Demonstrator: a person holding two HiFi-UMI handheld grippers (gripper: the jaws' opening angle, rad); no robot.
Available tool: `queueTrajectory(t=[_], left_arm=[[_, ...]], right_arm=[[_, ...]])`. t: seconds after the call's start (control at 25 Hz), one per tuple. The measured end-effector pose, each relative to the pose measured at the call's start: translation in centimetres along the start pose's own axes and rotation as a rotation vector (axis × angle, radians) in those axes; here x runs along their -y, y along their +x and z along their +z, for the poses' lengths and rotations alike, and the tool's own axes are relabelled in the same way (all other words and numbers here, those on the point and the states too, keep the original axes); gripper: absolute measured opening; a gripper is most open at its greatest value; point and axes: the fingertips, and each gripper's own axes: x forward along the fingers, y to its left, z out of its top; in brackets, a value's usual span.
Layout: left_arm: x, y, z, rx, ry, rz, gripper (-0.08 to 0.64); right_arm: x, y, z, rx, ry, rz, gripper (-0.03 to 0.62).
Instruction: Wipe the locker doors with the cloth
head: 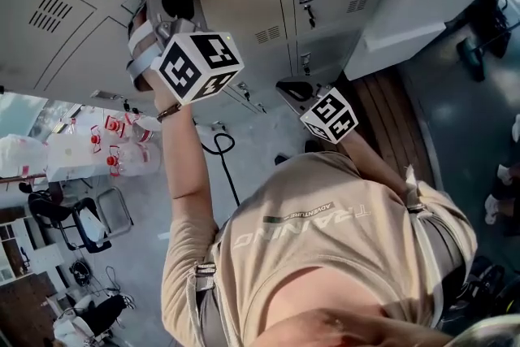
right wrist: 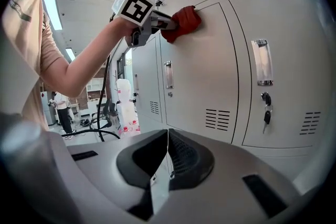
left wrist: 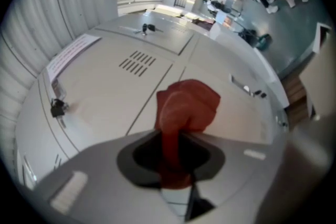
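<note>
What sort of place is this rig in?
Likely a lab or workshop area with a locker bank, though I can't be sure: grey metal lockers with keys hanging from the locks, and a white table with bottles on it.

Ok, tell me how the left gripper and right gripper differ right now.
The left gripper is shut on the red cloth; the right gripper is shut on nothing. The left gripper is raised to a locker door; the right gripper is held lower, touching no door. Both carry a marker cube.
</note>
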Motion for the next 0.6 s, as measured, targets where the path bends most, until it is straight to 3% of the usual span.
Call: queueTrajectory(t=[0.12,0.6], left_arm=[[3.1,0.5,-0.8,-0.008,-0.022,-0.061,0.084],[20.7,1.9,-8.1,-0.146,-0.099,-0.440,0.084]], right_arm=[[0.5,-0.2,-0.8,-0.017,0.016,-0.008,0.015],[1.1,-0.1,-2.7,-0.049,0.063,-0.013,0.015]])
